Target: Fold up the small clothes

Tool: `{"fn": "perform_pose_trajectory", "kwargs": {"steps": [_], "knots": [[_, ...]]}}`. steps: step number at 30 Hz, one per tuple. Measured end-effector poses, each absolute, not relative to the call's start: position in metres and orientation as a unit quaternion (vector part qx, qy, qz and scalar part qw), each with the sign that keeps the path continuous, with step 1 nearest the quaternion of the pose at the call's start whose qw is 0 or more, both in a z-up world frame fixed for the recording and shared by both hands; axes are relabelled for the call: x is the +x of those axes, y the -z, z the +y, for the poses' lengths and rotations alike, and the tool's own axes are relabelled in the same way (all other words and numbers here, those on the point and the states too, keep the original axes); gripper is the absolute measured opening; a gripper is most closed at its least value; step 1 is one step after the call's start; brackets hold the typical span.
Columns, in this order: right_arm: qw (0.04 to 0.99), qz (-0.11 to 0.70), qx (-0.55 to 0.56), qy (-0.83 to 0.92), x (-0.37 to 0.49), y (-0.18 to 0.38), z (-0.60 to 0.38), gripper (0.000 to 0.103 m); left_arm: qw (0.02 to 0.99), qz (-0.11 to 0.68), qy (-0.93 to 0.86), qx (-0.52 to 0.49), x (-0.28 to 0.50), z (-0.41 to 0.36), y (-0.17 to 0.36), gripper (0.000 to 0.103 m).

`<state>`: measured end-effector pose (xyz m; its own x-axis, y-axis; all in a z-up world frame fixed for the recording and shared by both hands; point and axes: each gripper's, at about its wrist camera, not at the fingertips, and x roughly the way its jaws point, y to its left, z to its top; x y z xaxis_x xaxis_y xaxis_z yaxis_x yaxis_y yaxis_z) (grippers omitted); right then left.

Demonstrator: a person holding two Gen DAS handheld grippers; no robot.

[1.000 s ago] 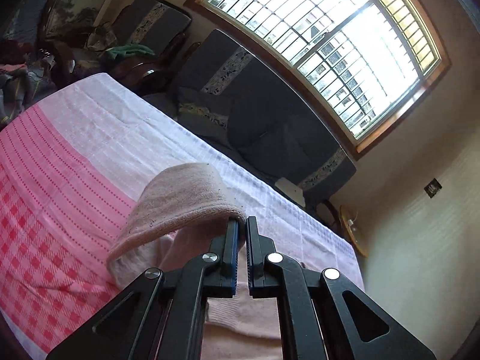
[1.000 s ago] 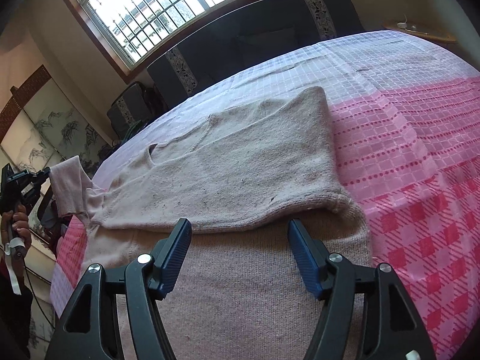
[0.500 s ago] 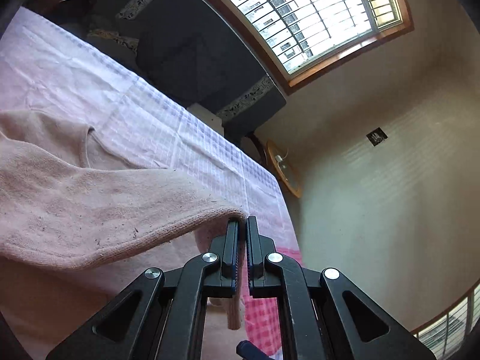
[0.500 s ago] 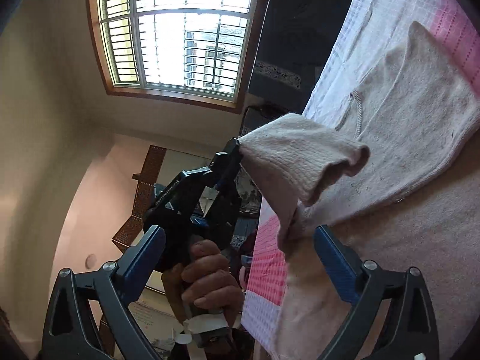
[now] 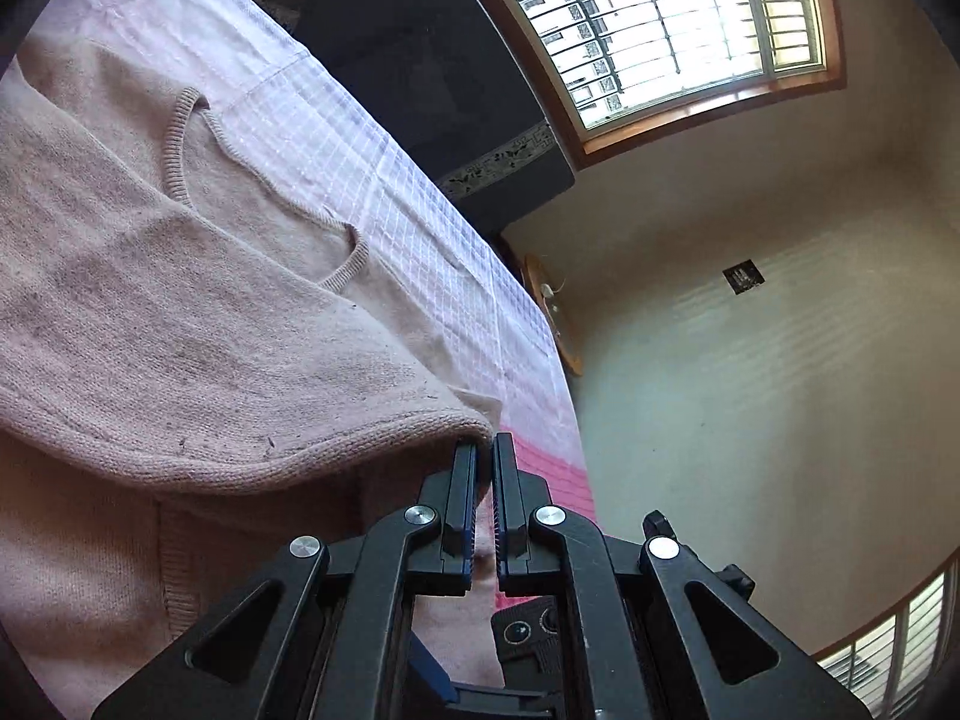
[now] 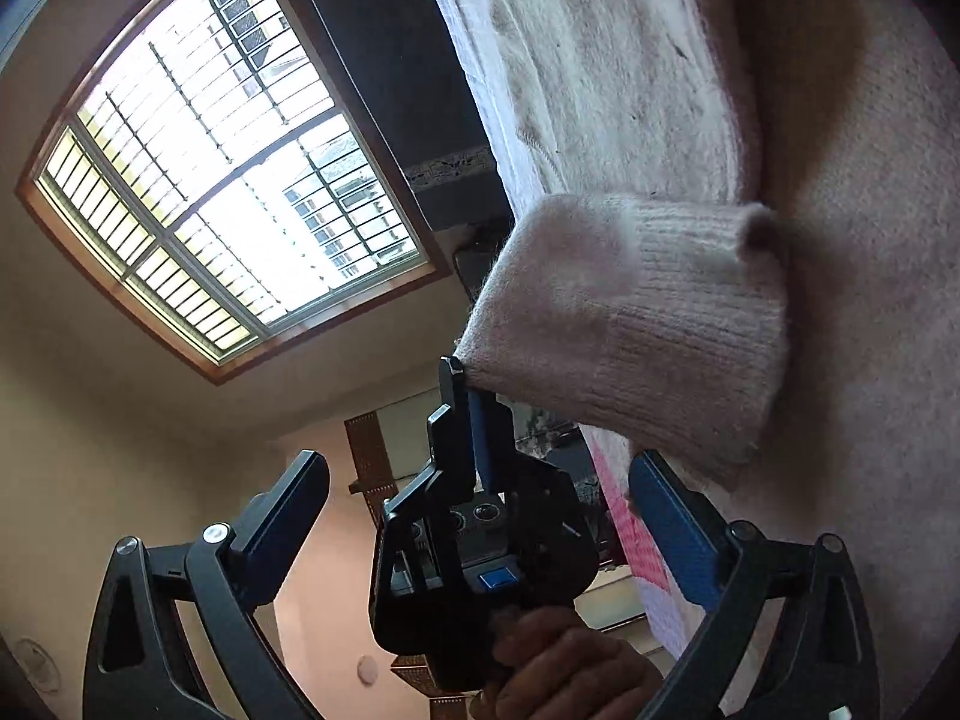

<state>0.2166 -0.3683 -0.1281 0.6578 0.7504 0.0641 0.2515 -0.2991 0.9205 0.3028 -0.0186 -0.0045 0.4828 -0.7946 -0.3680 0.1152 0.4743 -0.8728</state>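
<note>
Nearest the right wrist camera, the right gripper (image 6: 480, 516) stands wide open with nothing pressed between its blue pads. Just beyond it, the left gripper (image 6: 474, 408) is clamped on the ribbed cuff (image 6: 648, 324) of a pink sweater (image 5: 180, 312). The sweater lies spread on a pink checked cloth (image 5: 420, 228). Farther off is a barred window (image 5: 660, 24).
</note>
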Motion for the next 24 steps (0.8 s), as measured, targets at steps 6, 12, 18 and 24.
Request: {"fn": "perform_pose_trajectory", "kwargs": {"steps": [6,12,18,24], "knots": [[0.494,0.313,0.783,-0.215,0.233,0.126,-0.359,0.101,0.748,0.403,0.307,-0.428,0.298,-0.012,0.002,0.004],[0.566,0.342,0.726,-0.189,0.254,0.107,-0.377,0.012,0.765,0.397,0.303,-0.406,0.297,-0.010,0.001,0.005],[0.754,0.328,0.542,-0.174,0.274,0.038,-0.423,0.009,0.827,0.385,0.271,-0.307,0.274,0.004,-0.006,0.015],[0.818,0.373,0.395,-0.190,0.277,0.045,-0.443,0.009,0.854,0.387,0.174,-0.302,0.262,0.082,0.019,0.054]]}}
